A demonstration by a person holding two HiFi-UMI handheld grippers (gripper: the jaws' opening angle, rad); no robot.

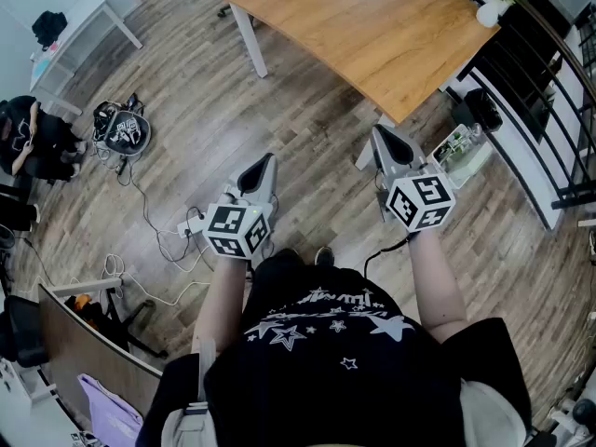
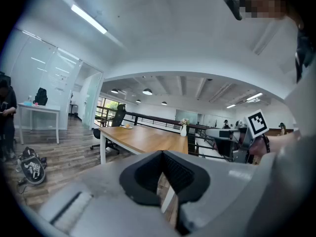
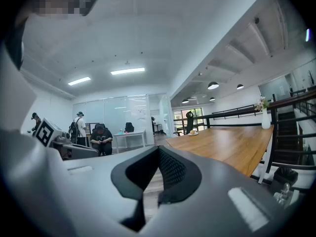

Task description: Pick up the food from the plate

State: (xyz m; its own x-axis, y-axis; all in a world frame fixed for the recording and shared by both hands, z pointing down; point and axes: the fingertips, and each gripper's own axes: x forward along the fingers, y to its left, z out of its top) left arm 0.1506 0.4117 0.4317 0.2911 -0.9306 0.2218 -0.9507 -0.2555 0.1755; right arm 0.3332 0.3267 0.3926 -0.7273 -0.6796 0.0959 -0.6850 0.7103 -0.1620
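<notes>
A small white plate with a round yellowish piece of food (image 2: pixel 127 126) sits at the far end of the long wooden table (image 1: pixel 372 26); the same plate (image 3: pixel 192 132) shows in the right gripper view. It is out of the head view. My left gripper (image 1: pixel 267 161) and my right gripper (image 1: pixel 379 131) are held side by side over the floor, short of the table's near corner, both pointing towards it. Each is shut with nothing between its jaws: the left gripper (image 2: pixel 162 154) and the right gripper (image 3: pixel 158 149) have their dark pads meeting at the tips.
A white vase with flowers (image 1: pixel 489 12) stands at the table's right edge beside a black railing (image 1: pixel 549 110). A black office chair (image 2: pixel 116 120) is at the far end. A backpack (image 1: pixel 121 130) and cables (image 1: pixel 154 240) lie on the floor at left. A seated person (image 3: pixel 101 139) is by a white desk.
</notes>
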